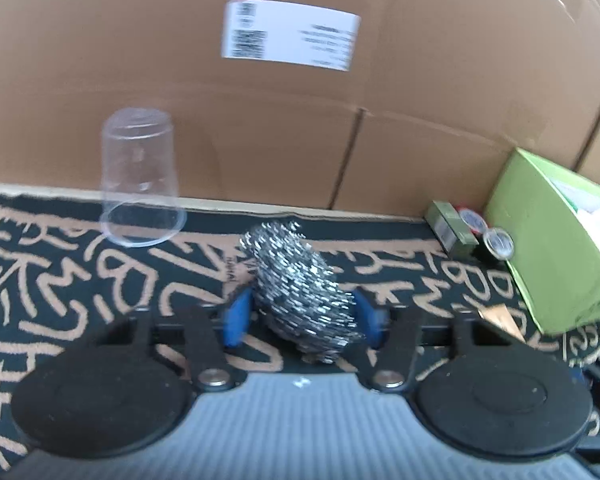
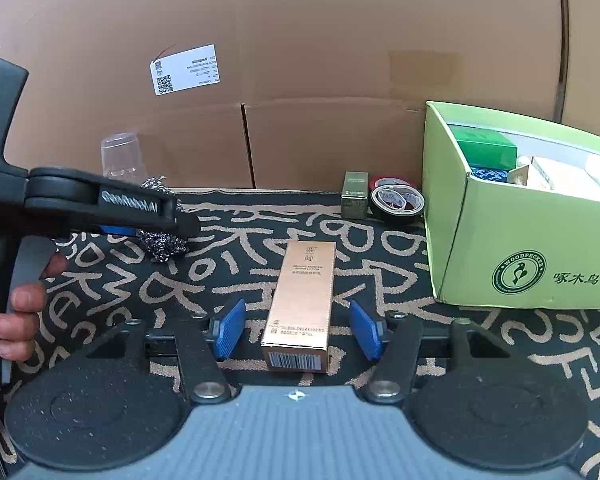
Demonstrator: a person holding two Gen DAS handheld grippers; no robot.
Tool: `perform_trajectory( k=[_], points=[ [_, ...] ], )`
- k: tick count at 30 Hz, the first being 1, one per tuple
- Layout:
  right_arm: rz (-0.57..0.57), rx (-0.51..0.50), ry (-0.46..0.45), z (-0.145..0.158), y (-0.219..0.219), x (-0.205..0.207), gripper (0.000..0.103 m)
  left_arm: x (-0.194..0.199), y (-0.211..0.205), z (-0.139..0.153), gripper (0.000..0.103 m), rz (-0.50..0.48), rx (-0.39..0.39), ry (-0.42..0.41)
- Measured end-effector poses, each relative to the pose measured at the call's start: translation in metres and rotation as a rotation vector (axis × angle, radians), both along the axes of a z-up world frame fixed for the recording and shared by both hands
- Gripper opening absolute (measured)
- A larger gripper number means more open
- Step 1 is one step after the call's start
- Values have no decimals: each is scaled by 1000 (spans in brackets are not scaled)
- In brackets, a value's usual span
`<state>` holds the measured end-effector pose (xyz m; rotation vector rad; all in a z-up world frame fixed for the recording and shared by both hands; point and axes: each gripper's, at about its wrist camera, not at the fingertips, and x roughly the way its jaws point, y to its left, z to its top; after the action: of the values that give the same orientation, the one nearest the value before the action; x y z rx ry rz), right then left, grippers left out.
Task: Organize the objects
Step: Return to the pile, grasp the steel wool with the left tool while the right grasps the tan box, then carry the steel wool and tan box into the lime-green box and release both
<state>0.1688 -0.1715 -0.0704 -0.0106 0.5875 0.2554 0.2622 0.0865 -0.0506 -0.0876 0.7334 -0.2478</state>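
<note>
Sitting between the left gripper (image 1: pixel 302 316) pads: one steel scouring ball (image 1: pixel 300 292), coiled, shiny, on the patterned bench (image 1: pixel 80 280). Pads touch or nearly touch it; can't tell if it's clamped. Right gripper (image 2: pixel 296 330) released, straddling one copper-coloured carton (image 2: pixel 302 304) lying flat, gaps on both sides. One clear cup (image 1: pixel 140 176) upside down near the cardboard wall (image 1: pixel 420 80) at the bench's far edge. Right side: one green box (image 2: pixel 532 232), partly filled; beside it one small olive carton (image 2: pixel 355 196) and two tape rolls (image 2: pixel 398 200). Middle of bench is open.
</note>
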Motion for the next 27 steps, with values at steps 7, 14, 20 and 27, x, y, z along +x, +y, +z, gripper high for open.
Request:
perform_trajectory(
  k=[7, 14, 20, 27],
  points=[
    [-8, 0, 2, -1, -1, 0, 38, -2, -9, -1, 50, -7, 41, -14],
    [0, -1, -42, 3, 0, -7, 34, -8, -12, 6, 39, -25, 32, -27],
    [-24, 56, -100, 11, -11, -13, 34, -35, -24, 37, 39, -79, 22, -135],
    [-63, 73, -278, 41, -30, -27, 34, -61, -36, 69, 40, -127, -8, -228]
  ],
)
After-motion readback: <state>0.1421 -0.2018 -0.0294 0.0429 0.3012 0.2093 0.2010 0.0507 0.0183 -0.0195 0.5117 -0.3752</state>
